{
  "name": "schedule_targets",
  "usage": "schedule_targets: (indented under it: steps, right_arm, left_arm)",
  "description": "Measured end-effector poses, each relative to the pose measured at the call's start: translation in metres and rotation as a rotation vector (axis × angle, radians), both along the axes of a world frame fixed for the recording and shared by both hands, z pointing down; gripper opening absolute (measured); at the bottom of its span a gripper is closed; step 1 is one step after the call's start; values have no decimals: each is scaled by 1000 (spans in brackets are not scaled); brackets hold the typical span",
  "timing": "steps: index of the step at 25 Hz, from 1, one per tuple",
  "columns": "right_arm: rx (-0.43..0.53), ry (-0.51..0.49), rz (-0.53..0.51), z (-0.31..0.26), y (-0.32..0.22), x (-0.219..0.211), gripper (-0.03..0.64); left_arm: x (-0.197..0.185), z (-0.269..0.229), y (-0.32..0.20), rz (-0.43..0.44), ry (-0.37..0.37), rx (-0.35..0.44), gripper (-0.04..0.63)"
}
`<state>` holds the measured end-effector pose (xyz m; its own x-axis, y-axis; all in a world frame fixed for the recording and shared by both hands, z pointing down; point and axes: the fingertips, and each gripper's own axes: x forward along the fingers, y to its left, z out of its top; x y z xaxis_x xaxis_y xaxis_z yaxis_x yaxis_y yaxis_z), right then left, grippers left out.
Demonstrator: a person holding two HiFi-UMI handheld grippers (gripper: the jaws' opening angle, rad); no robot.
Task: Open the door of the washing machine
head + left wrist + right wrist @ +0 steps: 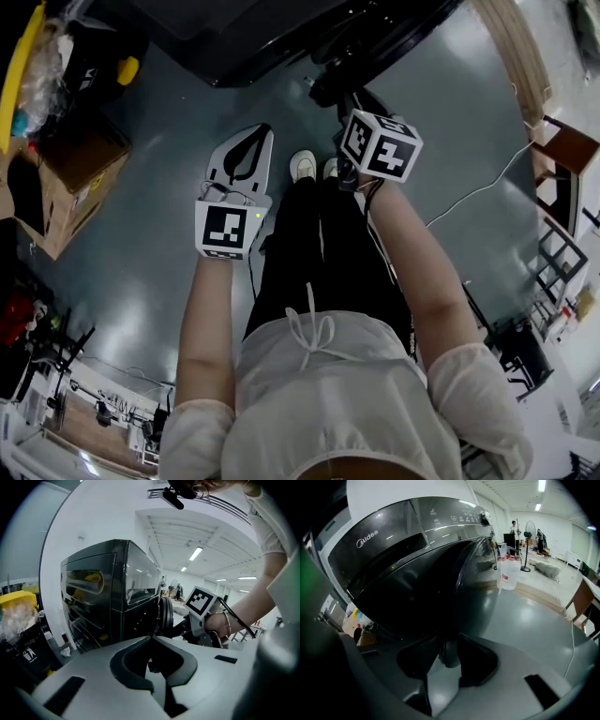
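Note:
The dark grey front-loading washing machine (281, 37) stands at the top of the head view. Its round door (422, 592) fills the right gripper view, swung a little way out from the body. My right gripper (449, 652) is shut on the door's dark rim, which sits between its two jaws. In the head view the right gripper (349, 96) reaches in under its marker cube to the machine's front. My left gripper (264, 129) hangs left of it over the floor, shut and holding nothing. In the left gripper view the door (165, 616) shows edge-on.
A cardboard box (70, 178) and a yellow bin (23, 66) stand to the left. A white cable (478, 187) runs over the grey floor on the right, near a wooden frame (562, 150). Clear bottles (508, 571) stand beyond the door. My shoes (303, 166) are close to the machine.

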<state>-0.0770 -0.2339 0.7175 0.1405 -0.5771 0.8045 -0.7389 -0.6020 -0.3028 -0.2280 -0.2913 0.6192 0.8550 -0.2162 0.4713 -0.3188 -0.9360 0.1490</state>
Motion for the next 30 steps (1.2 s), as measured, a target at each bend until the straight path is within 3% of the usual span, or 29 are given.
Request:
schedule_targets:
  steps: [14, 17, 21, 25, 30]
  right_arm:
    - [-36, 29, 64, -2, 124, 60, 91]
    - [-35, 33, 63, -1, 152, 79, 84]
    - [-33, 42, 43, 0, 184, 102, 83]
    - [-16, 48, 36, 1, 212, 131, 80]
    - [-13, 87, -35, 1, 246, 166, 78]
  left_arm:
    - [94, -7, 89, 214, -8, -48, 21]
    - [120, -11, 109, 231, 31, -10, 21]
    - [142, -5, 144, 258, -18, -36, 21]
    - [172, -3, 175, 297, -5, 11, 21]
    - [205, -6, 206, 291, -10, 5, 21]
